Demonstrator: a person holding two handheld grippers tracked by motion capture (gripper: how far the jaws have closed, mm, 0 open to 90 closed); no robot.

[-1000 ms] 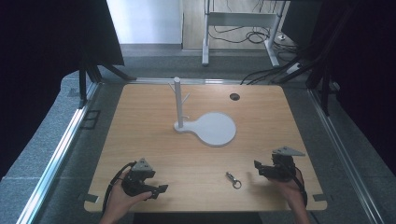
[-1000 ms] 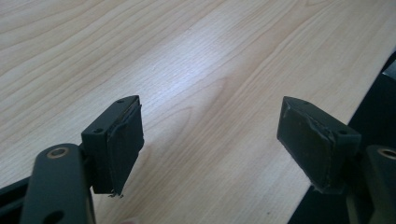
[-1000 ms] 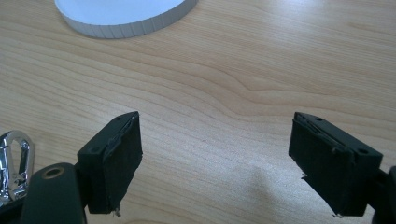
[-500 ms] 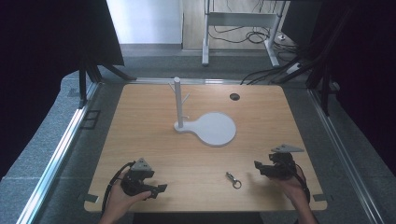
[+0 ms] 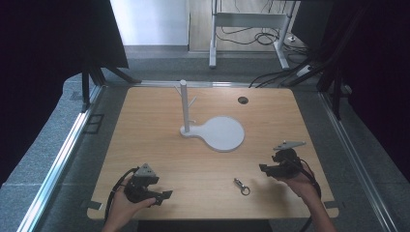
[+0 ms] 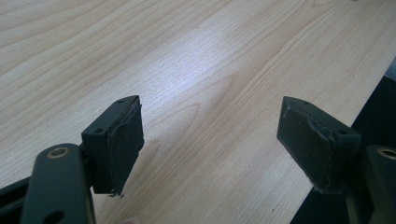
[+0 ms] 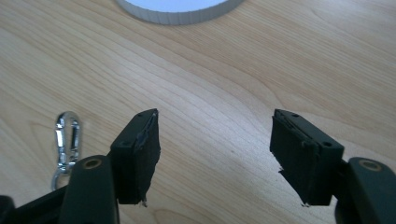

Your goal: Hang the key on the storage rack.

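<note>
At the light wooden table's near-left edge we see the left gripper, jaws wide apart, empty. Mid-table stands a white post stand with round base. A small silver metal clasp lies nearer, beside the right gripper, gaping and empty.

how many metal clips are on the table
1. A single metal clip lies on the wooden table near its front edge, left of the right gripper; it also shows beside that gripper's left jaw in the right gripper view.
</note>
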